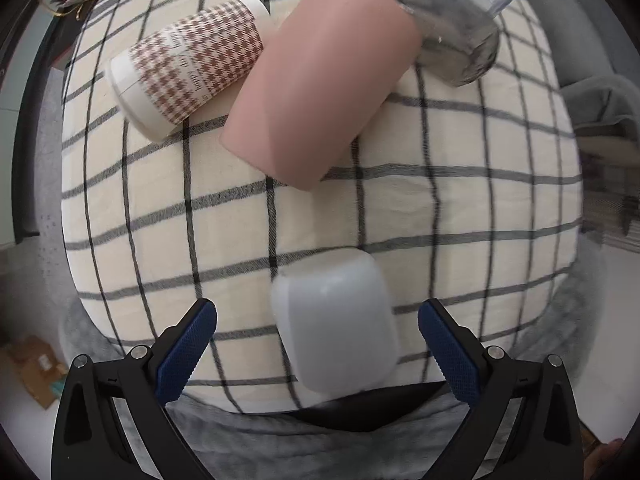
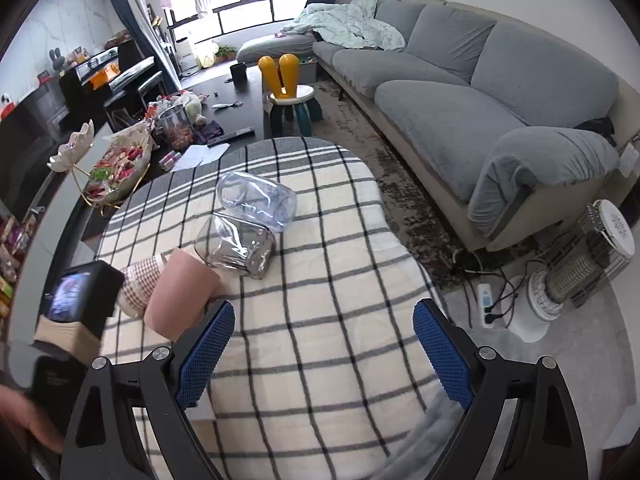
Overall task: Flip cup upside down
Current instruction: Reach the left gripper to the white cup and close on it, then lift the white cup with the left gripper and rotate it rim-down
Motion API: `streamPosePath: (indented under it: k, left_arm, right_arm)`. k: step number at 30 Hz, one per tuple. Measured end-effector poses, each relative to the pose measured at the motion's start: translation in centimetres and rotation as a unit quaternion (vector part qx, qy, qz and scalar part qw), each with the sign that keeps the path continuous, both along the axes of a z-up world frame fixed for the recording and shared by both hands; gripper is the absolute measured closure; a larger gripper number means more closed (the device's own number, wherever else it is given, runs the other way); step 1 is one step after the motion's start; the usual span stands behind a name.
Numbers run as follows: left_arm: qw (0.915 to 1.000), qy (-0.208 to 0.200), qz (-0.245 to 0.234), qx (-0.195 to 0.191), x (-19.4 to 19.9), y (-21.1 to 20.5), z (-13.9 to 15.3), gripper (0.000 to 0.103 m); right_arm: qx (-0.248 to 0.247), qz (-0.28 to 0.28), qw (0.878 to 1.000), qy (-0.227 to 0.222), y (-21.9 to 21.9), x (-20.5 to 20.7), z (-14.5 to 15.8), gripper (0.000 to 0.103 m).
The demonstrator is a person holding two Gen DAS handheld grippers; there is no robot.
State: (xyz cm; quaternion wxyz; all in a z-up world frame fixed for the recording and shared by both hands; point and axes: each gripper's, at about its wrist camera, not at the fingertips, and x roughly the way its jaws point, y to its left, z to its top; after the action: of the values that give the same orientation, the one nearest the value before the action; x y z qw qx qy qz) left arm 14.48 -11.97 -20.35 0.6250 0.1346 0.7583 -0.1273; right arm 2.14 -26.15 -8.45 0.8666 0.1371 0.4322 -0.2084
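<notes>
— Grippers? 
— Left gripper (image 1: 318, 346) gapes around the frosted white cup (image 1: 334, 326), pads not touching; right gripper (image 2: 324, 346) gapes, holding nothing. 
— Farther cups? 
— Pink cup (image 1: 316, 92), houndstooth paper cup (image 1: 188, 66), clear glass (image 2: 236, 246) and clear jar (image 2: 256, 200) lie tipped and empty on the checked cloth (image 1: 460, 208).

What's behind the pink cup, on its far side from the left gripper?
Behind the pink cup lies a clear glass cup on its side, touching it, with a houndstooth paper cup alongside. The right wrist view shows a clear bluish jar farther back. Their contact points are hidden.
</notes>
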Motion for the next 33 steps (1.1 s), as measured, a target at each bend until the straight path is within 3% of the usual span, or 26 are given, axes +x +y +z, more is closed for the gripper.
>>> streamPosePath:
  k: [8,15,23,26,33]
  left_arm:
    - [0.9986,0.049,-0.008,0.019,0.3,-1.0,-3.0,0.006]
    - [0.9972,0.073,0.019,-0.007,-0.4,-1.3,-5.0,0.033]
    - [0.9987,0.049,0.005,-0.010,-0.9,-2.5,-4.8,0.034]
    - [0.9991,0.036,0.010,-0.018,-1.2,-1.2,-3.6,0.034]
    - [0.9977,-0.048,0.020,-0.044,-2.9,2.2,0.5,0.034]
  right_arm:
    - [0.029,0.000,0.999,0.016,-0.8,1.4,-1.8,0.012]
    - [0.038,-0.002,0.999,0.029,-1.4,1.9,-2.9,0.012]
    - [0.036,-0.006,0.999,0.038,-1.8,2.1,-3.5,0.012]
    - [0.033,-0.006,0.999,0.036,-1.8,2.0,-3.3,0.012]
    - [0.019,0.002,0.999,0.027,-1.2,1.4,-2.5,0.012]
